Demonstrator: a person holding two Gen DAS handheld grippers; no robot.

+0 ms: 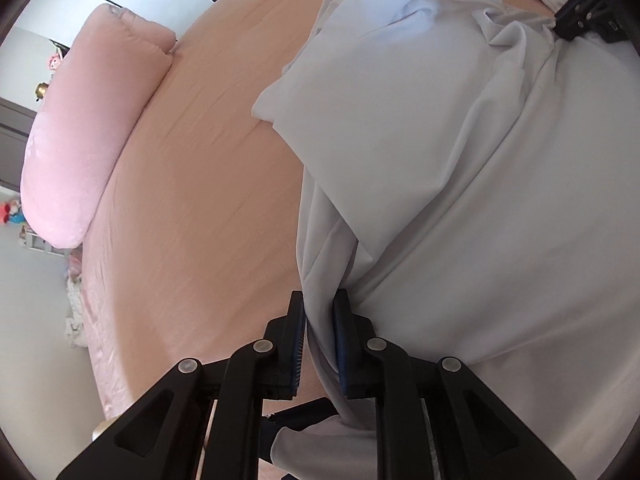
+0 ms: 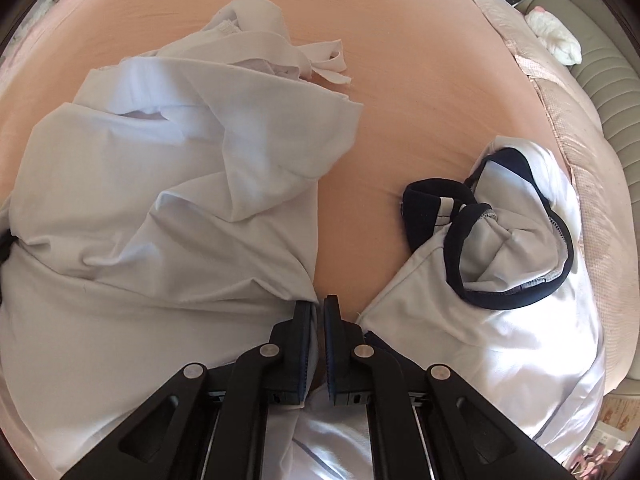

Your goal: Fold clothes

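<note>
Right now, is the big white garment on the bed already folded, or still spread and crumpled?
Still crumpled, not folded. The white garment lies bunched with loose wrinkles on the peach bedsheet, a sleeve flopped outward.

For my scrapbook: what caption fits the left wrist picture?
Left gripper pinching the pale white cloth garment's edge over a peach bedsheet.

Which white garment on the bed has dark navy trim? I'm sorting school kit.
The smaller crumpled garment on the right, near the bed's edge; the big white garment is plain.
</note>
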